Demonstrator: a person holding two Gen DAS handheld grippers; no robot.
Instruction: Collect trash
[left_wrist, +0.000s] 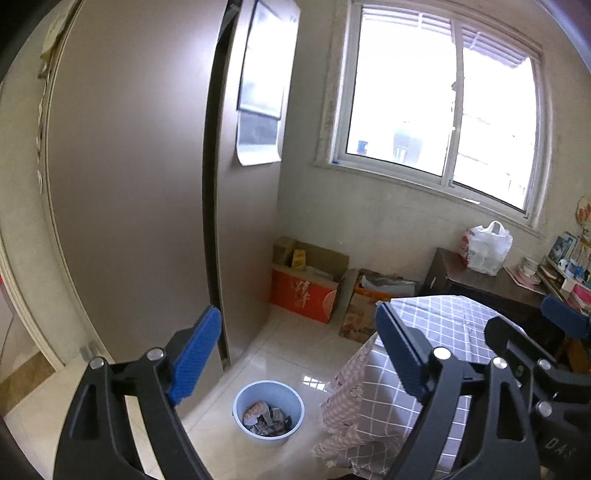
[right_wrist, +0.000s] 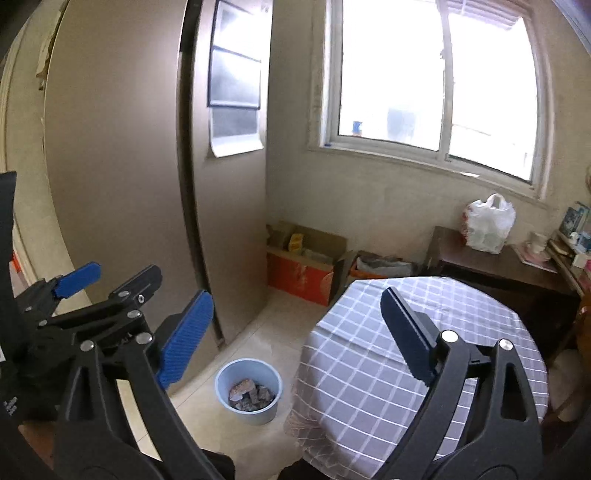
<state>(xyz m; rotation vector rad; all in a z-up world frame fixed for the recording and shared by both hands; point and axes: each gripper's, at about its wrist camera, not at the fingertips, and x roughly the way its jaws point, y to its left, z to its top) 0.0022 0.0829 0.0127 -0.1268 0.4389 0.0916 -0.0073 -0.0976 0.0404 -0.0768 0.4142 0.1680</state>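
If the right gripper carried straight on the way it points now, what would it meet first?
Probably the checked tablecloth over the table's near left edge; the open right gripper holds nothing. Depth is unclear, so it might pass left, toward the floor.

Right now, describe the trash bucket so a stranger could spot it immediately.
Start at the round table with the checked cloth. On the pale floor tiles just left of it, before the brown wardrobe, stands the pale blue bucket. Unlike the cardboard boxes nearby, it is round, plastic, and holds crumpled wrappers.
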